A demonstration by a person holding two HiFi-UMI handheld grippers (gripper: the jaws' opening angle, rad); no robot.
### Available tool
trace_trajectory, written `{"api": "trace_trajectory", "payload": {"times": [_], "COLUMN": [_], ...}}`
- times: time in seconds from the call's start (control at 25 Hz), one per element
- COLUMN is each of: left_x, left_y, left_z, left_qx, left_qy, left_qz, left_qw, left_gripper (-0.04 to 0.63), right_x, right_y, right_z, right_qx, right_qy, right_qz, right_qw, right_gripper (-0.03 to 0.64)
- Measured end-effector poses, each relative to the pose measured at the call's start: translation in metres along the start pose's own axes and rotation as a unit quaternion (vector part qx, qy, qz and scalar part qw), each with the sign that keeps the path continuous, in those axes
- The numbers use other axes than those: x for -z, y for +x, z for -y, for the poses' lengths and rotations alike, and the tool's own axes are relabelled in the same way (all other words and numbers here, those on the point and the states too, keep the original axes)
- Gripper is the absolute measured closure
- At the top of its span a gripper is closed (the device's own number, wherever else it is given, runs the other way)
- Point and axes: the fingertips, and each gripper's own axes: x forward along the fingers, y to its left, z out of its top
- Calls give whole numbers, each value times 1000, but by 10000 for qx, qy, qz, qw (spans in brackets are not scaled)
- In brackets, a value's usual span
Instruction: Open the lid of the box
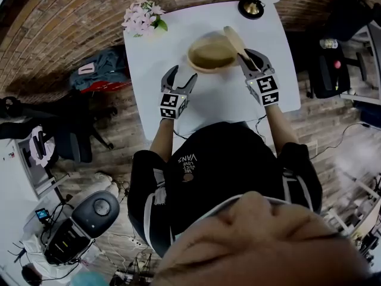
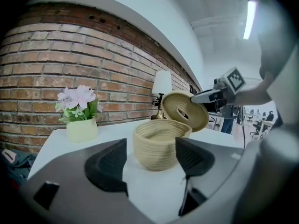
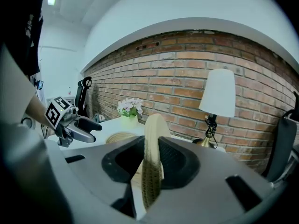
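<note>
The woven lid (image 3: 152, 162) is off the box (image 1: 211, 53), tilted edge-on over its right rim and pinched between my right gripper's (image 1: 245, 57) jaws. The open box sits mid-table (image 1: 149, 100) (white top). My left gripper (image 1: 180, 78) hovers near it, jaws spread around nothing. Behind stand flowers (image 1: 143, 18) and a lamp (image 1: 251, 7).
</note>
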Motion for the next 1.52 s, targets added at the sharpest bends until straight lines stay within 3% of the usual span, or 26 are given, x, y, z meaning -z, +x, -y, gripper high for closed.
{"api": "trace_trajectory", "payload": {"times": [0.24,1.0,1.52], "left_x": [-24,-52,-65], "left_y": [-13,-56,-86], "left_z": [-2,13,18], "left_qx": [-84,46,-37], "left_qy": [-42,176,401], "left_qz": [321,687,1025], "left_qw": [9994,9975,9939], "left_gripper": [279,283,523], "right_x": [5,24,34], "right_y": [-16,-70,-87], "right_z": [1,-6,-28], "right_qx": [196,825,961], "right_qy": [354,1211,1515], "right_qz": [53,255,327], "right_qw": [9992,9889,9832], "right_gripper": [531,531,531]}}
